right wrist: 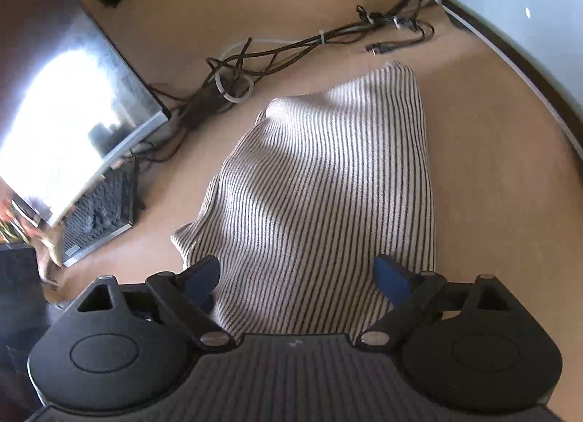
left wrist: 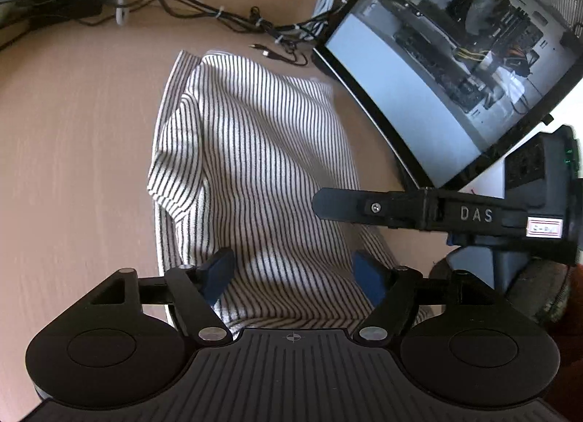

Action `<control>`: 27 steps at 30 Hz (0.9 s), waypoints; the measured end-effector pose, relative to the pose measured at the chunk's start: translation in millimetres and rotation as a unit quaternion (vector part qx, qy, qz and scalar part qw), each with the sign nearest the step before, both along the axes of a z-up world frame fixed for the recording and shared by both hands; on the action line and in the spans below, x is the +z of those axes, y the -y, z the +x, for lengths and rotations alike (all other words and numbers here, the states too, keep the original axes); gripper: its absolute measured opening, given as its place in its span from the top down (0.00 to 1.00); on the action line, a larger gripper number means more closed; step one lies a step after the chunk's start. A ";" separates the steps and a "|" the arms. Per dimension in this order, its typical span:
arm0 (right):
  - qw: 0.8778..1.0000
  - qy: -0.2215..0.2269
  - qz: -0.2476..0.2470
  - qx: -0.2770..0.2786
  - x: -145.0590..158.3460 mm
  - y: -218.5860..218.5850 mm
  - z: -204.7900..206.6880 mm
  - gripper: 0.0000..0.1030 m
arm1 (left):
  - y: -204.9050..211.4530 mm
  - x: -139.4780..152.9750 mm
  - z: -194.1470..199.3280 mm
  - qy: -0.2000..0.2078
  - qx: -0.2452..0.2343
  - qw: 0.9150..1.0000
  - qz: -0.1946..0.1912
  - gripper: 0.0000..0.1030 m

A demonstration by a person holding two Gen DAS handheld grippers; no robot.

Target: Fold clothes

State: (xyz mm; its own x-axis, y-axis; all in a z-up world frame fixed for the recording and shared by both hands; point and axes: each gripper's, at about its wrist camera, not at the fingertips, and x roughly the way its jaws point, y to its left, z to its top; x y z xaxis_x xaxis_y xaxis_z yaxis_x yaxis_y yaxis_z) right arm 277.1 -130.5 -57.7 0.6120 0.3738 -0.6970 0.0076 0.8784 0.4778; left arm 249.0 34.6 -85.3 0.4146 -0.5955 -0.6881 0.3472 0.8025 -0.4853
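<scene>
Garment folded on the tan table (left wrist: 73,123): a striped knit top (left wrist: 255,167), its near hem hidden under both tools. Left gripper (left wrist: 295,276) and right gripper (right wrist: 298,276) stand released, blue pads apart above the cloth, gripping nothing. Motion blur smears the laptop (right wrist: 65,123); the cables (left wrist: 204,10) run out of frame.

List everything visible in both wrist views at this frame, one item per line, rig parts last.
striped garment: one, white with dark stripes, folded on the table
table: one, tan
cables: a tangle, black and white, beyond the garment
computer case: one, black with glass side, right of the garment in the left view
laptop: one, silver, left in the right view
left gripper: blue fingers apart, over the garment
right gripper: blue fingers apart, over the garment
</scene>
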 end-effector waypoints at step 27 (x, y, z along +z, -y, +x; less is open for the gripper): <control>0.890 0.072 -0.444 0.079 -6.5 -58.0 -80.4 0.00 | 13.3 6.4 -26.4 0.025 -0.036 0.998 0.037 0.06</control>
State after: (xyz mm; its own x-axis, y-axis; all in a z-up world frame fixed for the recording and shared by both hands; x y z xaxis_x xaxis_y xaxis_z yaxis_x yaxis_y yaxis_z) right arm 196.7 -72.5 -64.2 0.7071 -0.1963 -0.6794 -0.1540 0.8949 -0.4189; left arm 222.6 21.4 -78.9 0.4064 -0.5740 -0.7108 0.4280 0.8070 -0.4069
